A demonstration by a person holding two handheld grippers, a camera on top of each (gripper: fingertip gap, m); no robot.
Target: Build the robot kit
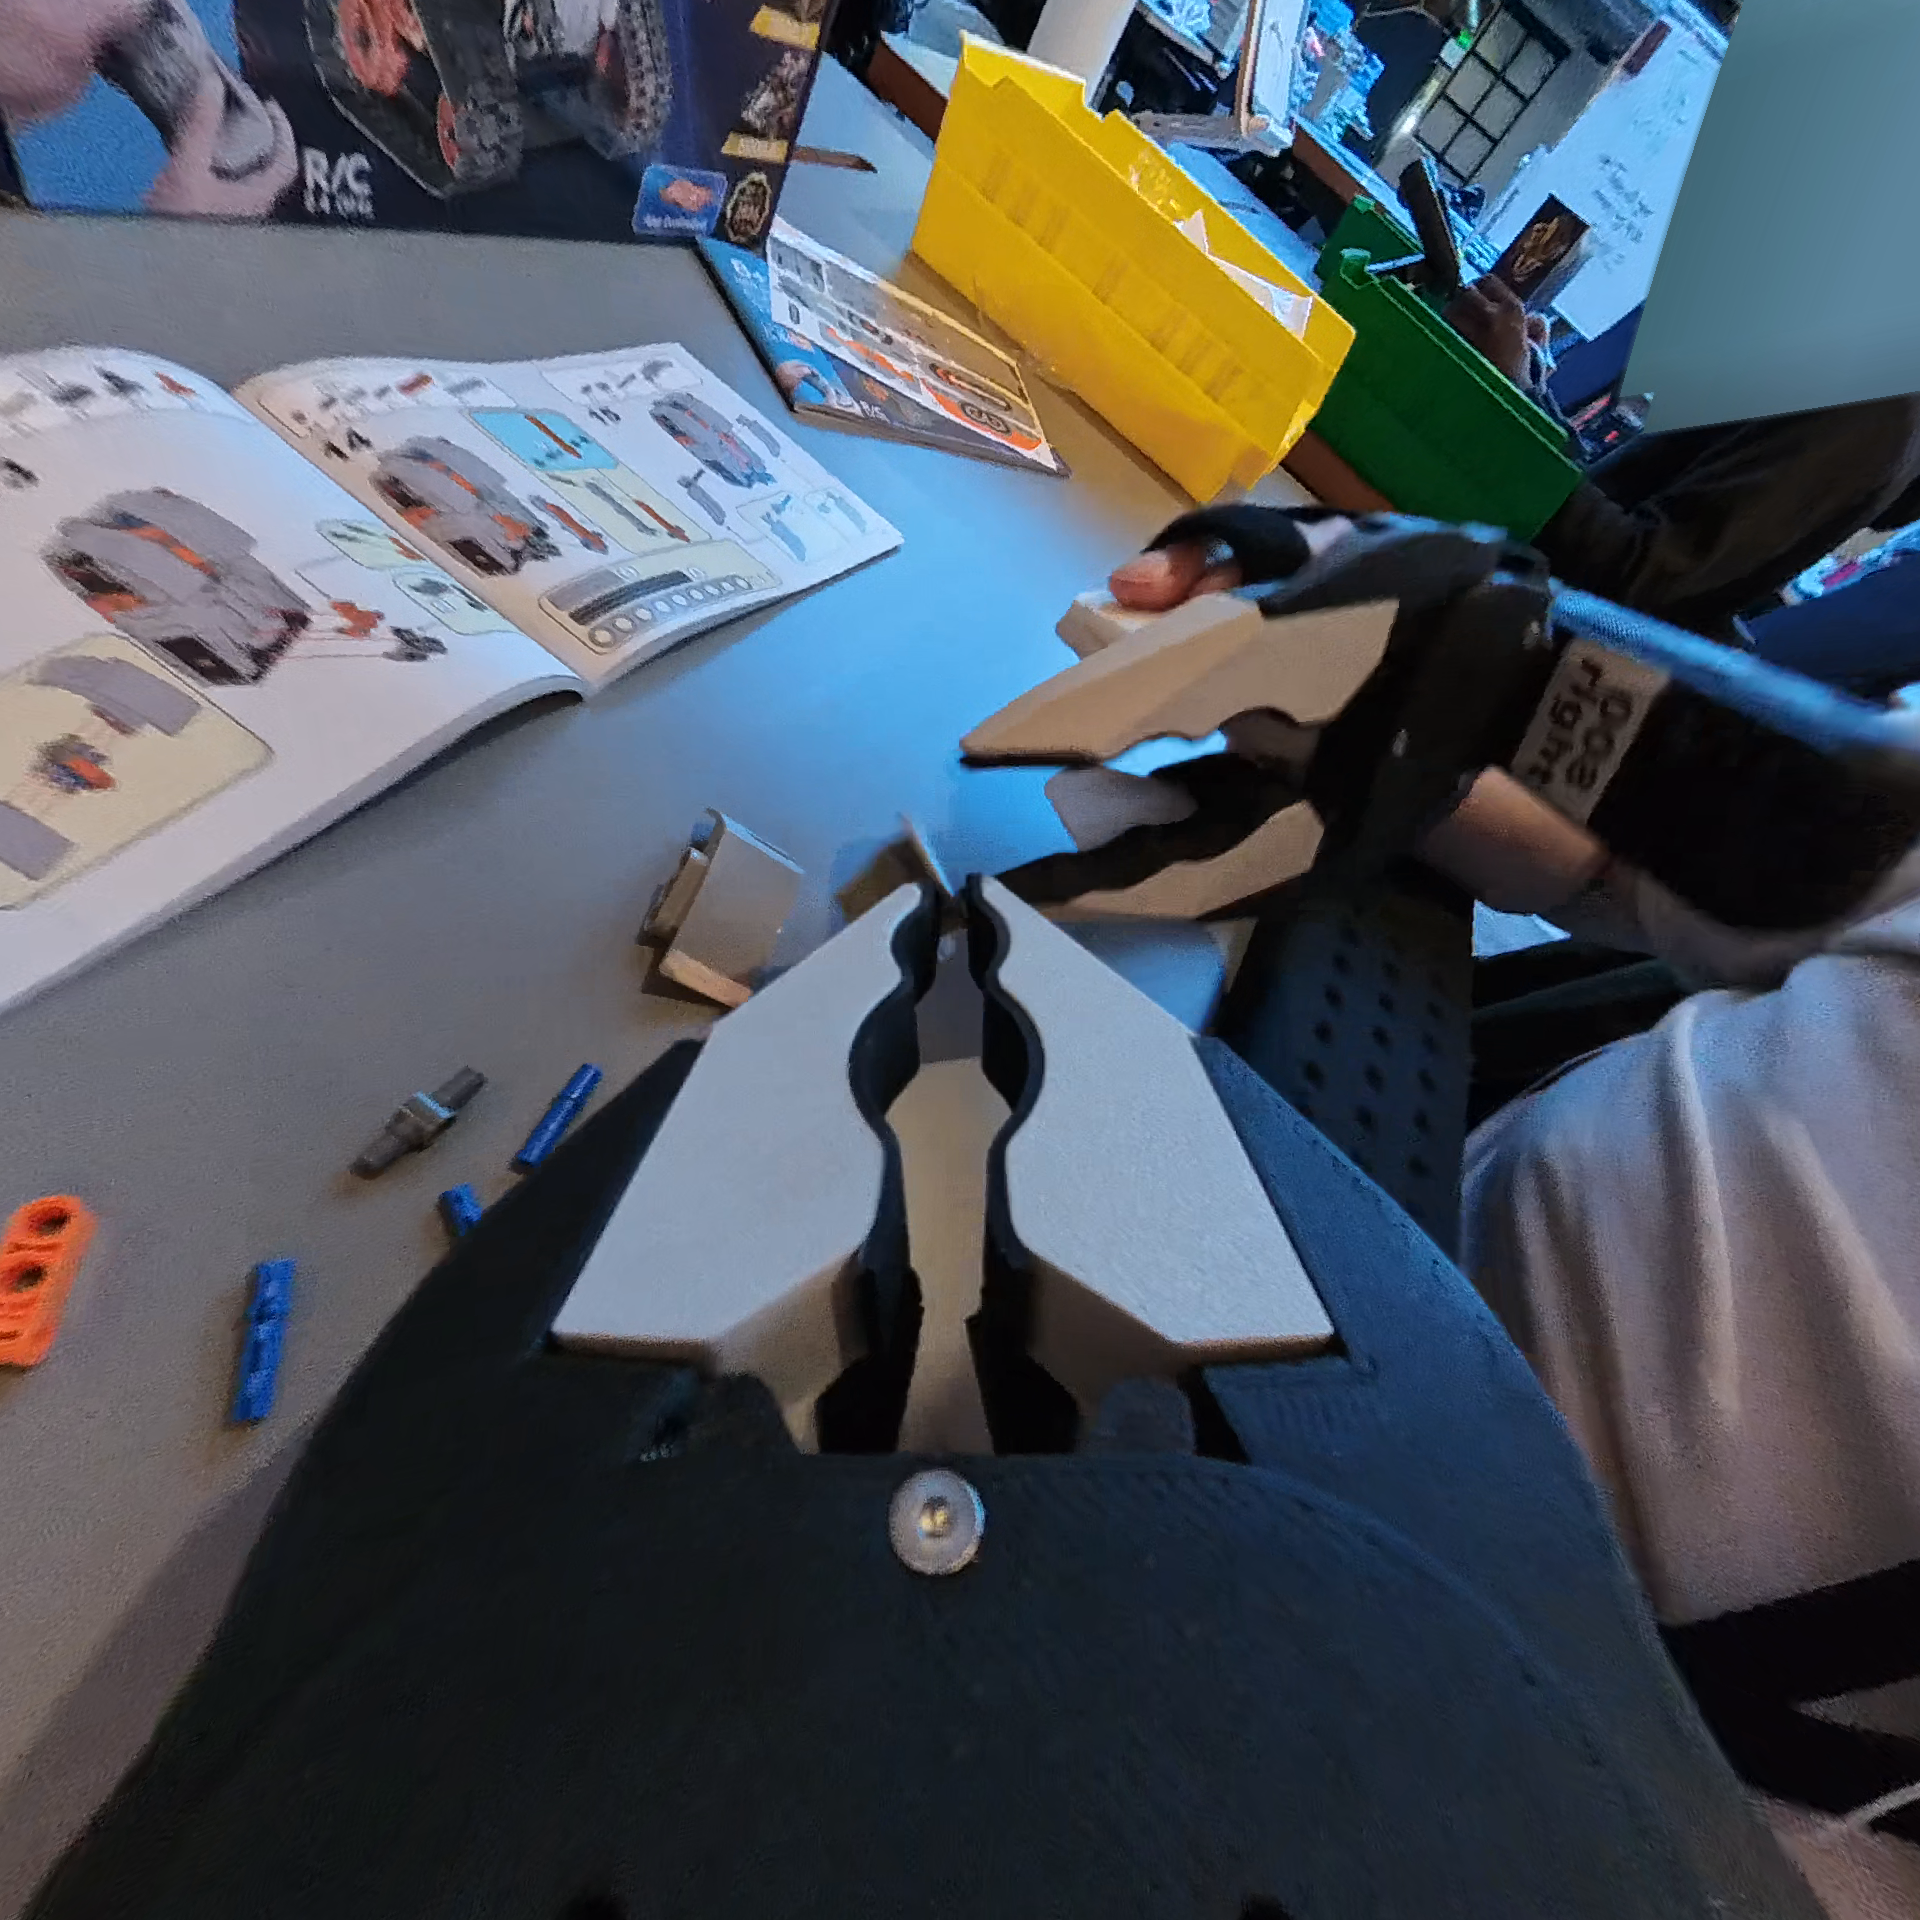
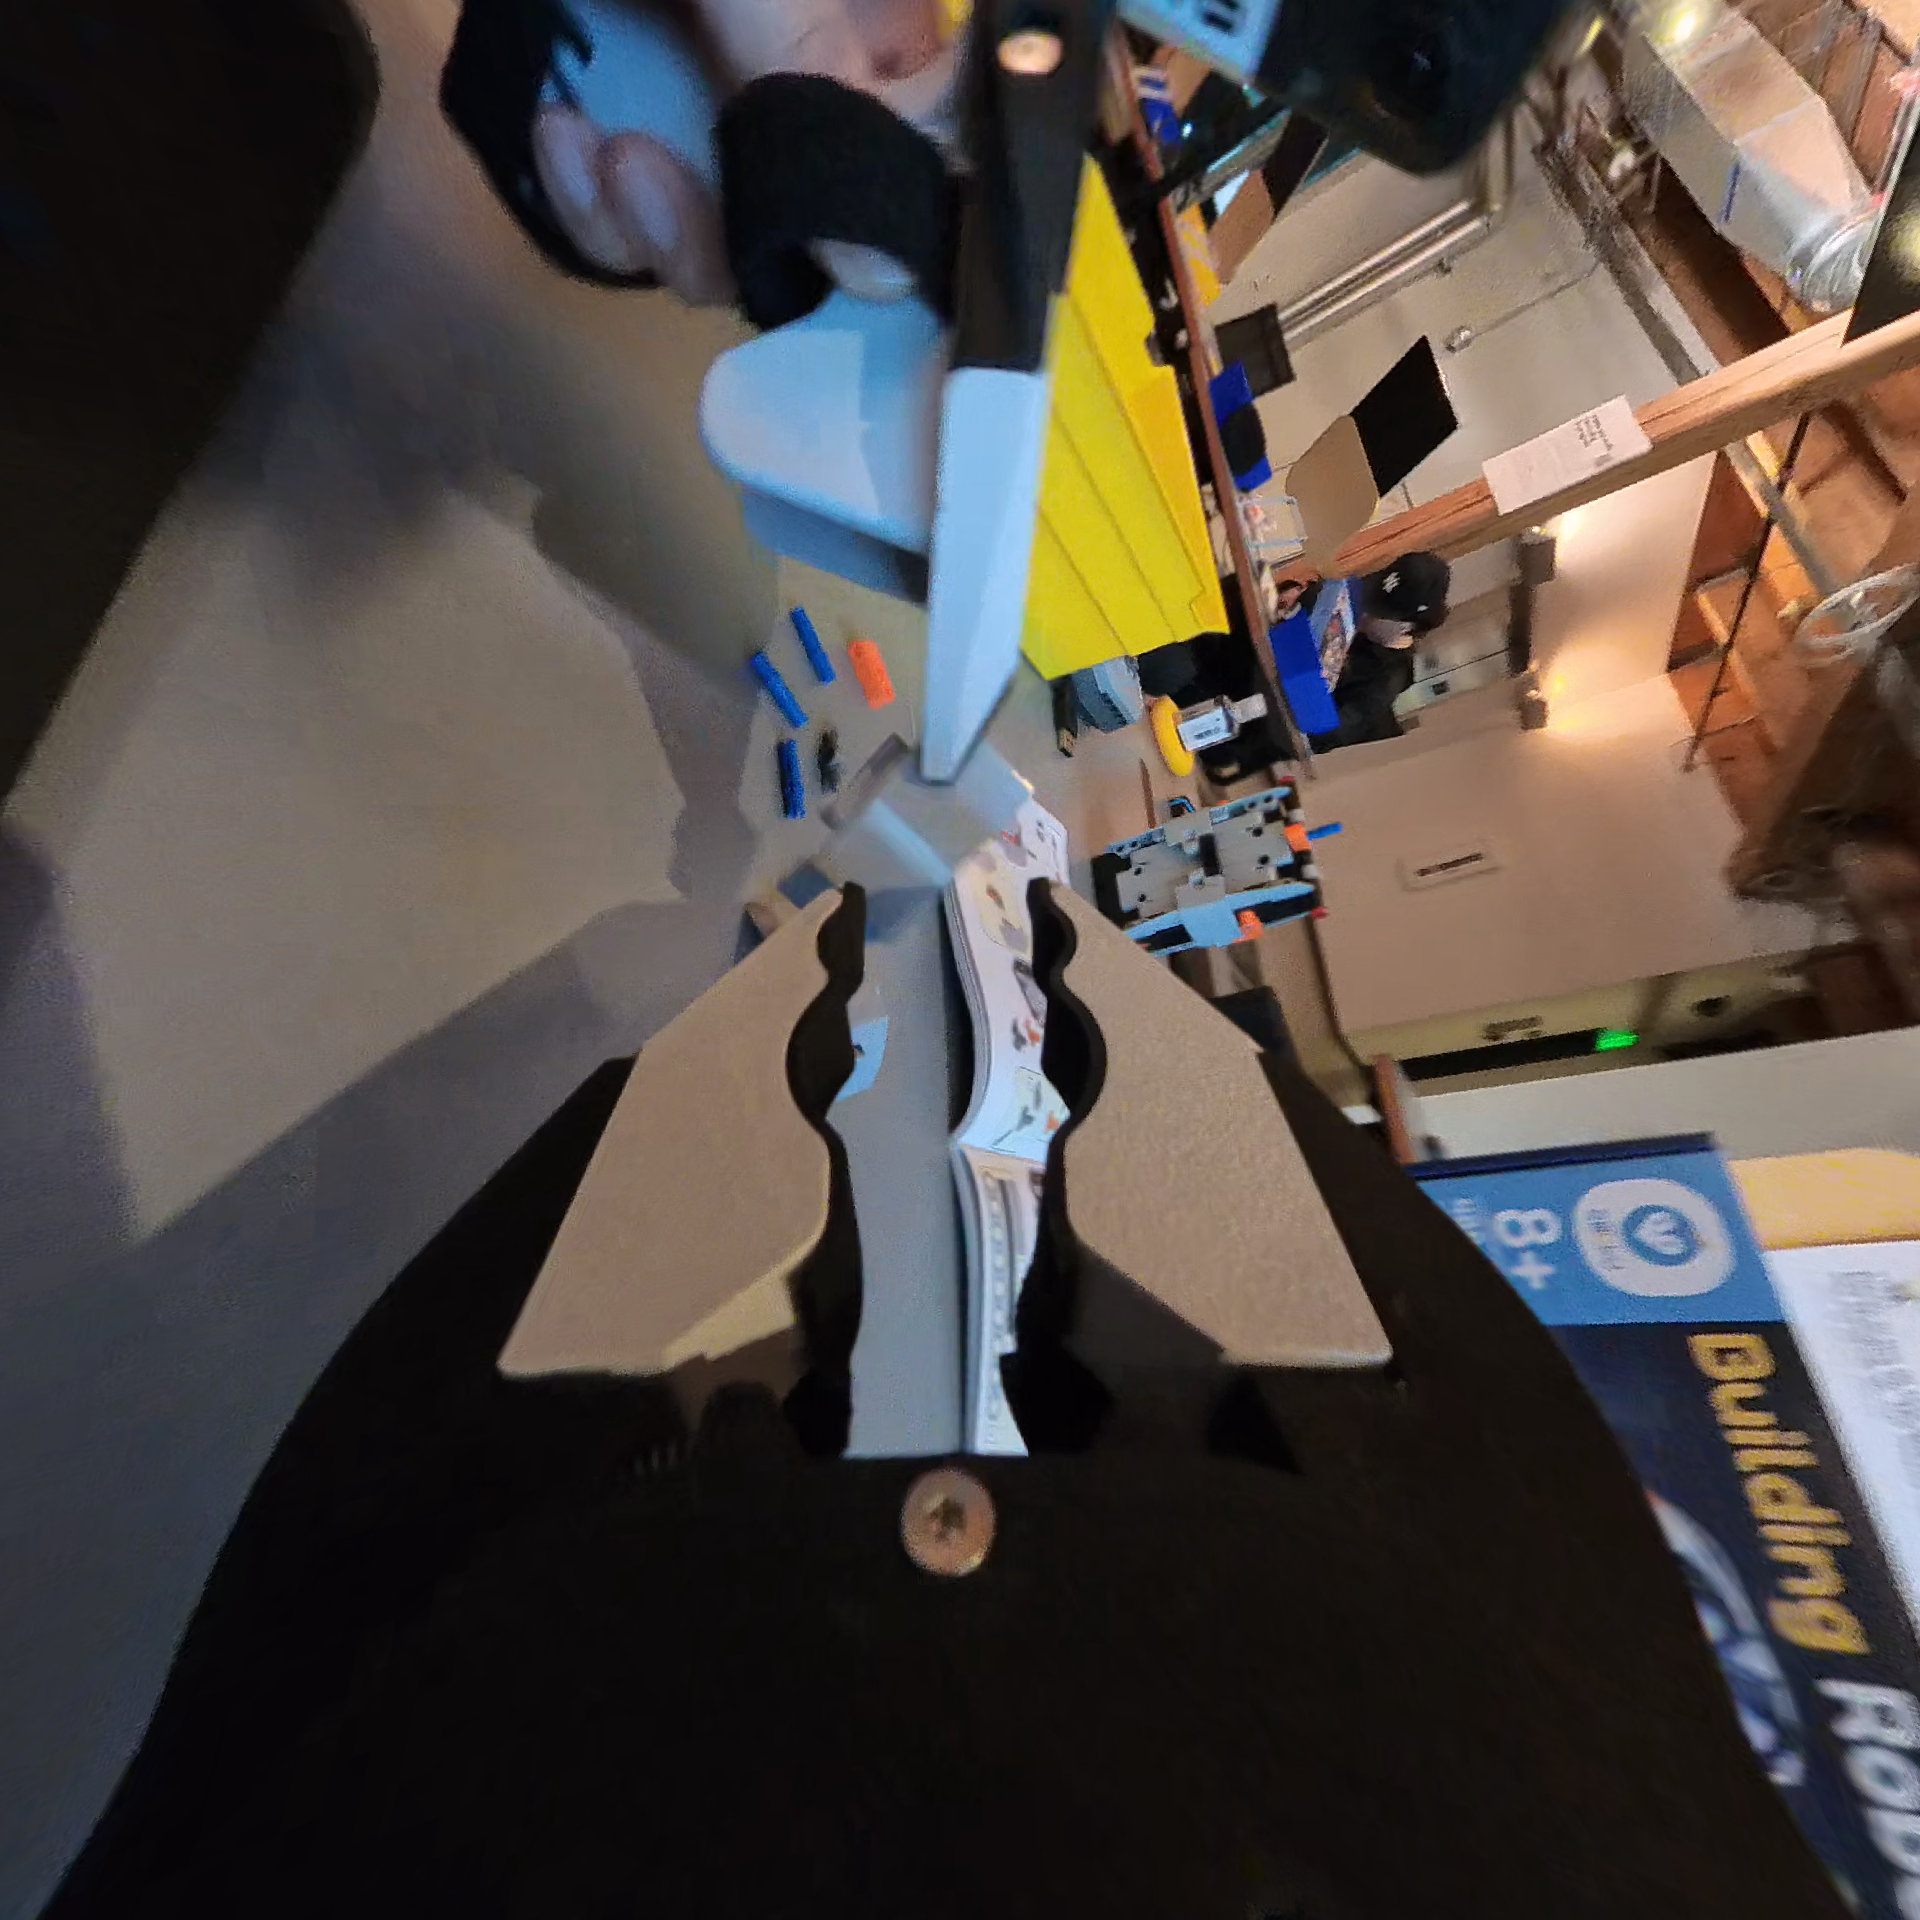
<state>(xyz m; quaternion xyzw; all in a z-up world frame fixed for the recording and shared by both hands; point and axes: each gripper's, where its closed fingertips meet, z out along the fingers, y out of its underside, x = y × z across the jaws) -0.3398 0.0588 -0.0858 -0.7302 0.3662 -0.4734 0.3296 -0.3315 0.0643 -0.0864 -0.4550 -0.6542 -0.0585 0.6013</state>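
My left gripper (image 1: 945,902) is shut on a small flat grey building piece (image 1: 896,864) that sticks out past its tips, low over the grey table (image 1: 520,935). A larger grey block piece (image 1: 722,914) lies just left of it. My right gripper (image 2: 945,899) is open and empty. In the left wrist view it (image 1: 992,821) comes in from the right, with its tips close to my left gripper's tips. In the right wrist view my left gripper (image 2: 940,771) hangs in from above with the grey piece (image 2: 883,767) at its tip.
Blue pins (image 1: 558,1114) (image 1: 263,1340), a grey axle (image 1: 418,1120) and an orange piece (image 1: 36,1278) lie at left. An open instruction booklet (image 1: 416,540), a second booklet (image 1: 904,364), yellow bin (image 1: 1122,270), green bin (image 1: 1444,416) and kit box (image 1: 364,94) stand behind. A part-built model (image 2: 1210,873) sits farther off. Only a small space, under 4 cm, lies between the two pairs of fingers. The grey axle (image 1: 418,1120) is about 11 cm from my left fingertips. The right camera catches it too, in the right wrist view (image 2: 832,762).
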